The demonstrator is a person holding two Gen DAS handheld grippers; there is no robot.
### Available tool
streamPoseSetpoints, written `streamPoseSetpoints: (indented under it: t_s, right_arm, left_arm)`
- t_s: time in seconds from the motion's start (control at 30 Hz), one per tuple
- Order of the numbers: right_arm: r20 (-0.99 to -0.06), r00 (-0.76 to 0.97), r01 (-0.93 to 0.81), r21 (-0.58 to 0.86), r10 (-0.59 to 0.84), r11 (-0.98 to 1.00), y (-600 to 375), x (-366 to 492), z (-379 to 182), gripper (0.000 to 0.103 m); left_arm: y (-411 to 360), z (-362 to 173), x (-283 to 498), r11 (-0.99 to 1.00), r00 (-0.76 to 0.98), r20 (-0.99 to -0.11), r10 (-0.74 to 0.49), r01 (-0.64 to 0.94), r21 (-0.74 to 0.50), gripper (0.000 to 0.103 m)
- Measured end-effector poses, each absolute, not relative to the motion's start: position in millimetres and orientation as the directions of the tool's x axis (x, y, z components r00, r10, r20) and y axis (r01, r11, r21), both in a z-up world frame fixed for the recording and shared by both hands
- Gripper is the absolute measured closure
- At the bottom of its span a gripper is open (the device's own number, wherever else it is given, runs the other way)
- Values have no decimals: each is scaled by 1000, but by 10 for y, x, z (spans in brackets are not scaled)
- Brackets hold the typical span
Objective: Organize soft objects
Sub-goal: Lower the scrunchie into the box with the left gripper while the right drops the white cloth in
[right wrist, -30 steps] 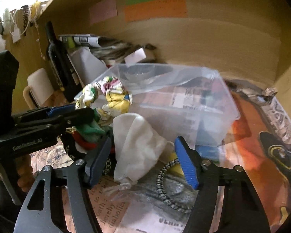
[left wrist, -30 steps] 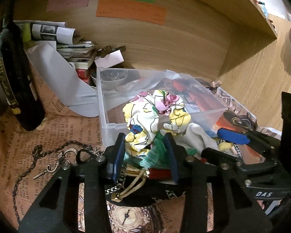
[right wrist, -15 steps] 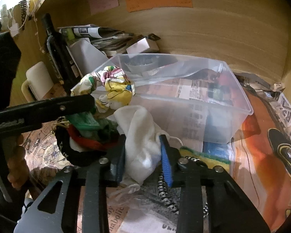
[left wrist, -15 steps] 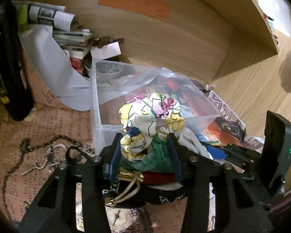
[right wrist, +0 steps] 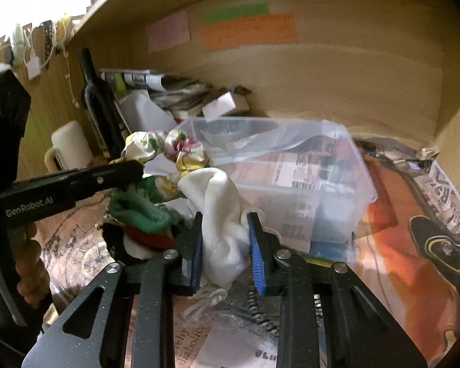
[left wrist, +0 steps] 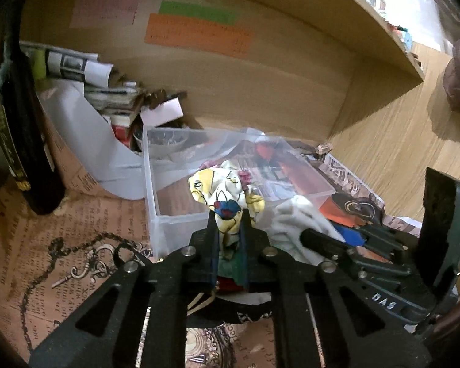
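My left gripper (left wrist: 227,239) is shut on a yellow and white flowered cloth (left wrist: 227,193), lifted above a pile of green (right wrist: 141,211) and red cloth. My right gripper (right wrist: 225,251) is shut on a white cloth (right wrist: 220,214) just right of it. The flowered cloth (right wrist: 165,150) and the left gripper's fingers (right wrist: 119,171) also show in the right wrist view. The white cloth (left wrist: 300,214) and the right gripper's fingers (left wrist: 322,240) show in the left wrist view. A clear plastic bin (left wrist: 153,214) stands just behind both cloths, open-topped and holding no cloth.
A dark bottle (left wrist: 18,128) stands at the left, with stacked papers and books (left wrist: 107,98) behind the bin. A metal chain with a key (left wrist: 76,263) lies on the newspaper-covered shelf floor. A braided cord (right wrist: 260,316) lies under the right gripper. Wooden shelf walls close in behind and to the right.
My left gripper has closed on the flowered cloth and lifted it. My right gripper closed on the white cloth and raised it slightly toward the bin.
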State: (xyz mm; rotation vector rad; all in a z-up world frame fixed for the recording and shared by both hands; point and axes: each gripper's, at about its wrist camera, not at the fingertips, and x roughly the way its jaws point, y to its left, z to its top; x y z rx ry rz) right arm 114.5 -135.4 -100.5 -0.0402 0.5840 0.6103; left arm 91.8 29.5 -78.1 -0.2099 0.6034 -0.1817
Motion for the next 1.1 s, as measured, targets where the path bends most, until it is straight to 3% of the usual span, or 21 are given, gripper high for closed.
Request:
streamPoseSetpoints:
  t_s: [0.6, 0.9, 1.1]
  right_arm:
    - [-346, 798, -487, 110, 493, 866, -1569, 1216, -320, 79]
    - [-400, 791, -461, 110, 463, 881, -1494, 1592, -322, 79]
    - [-481, 764, -442, 96, 430, 892, -1424, 1855, -483, 79]
  left_arm:
    - [334, -239, 964, 988, 892, -431, -139, 94, -125, 93]
    - [295, -225, 1373, 992, 873, -471, -127, 101, -81, 93]
    - [291, -427, 1752, 991, 814, -565, -137, 107, -86, 93]
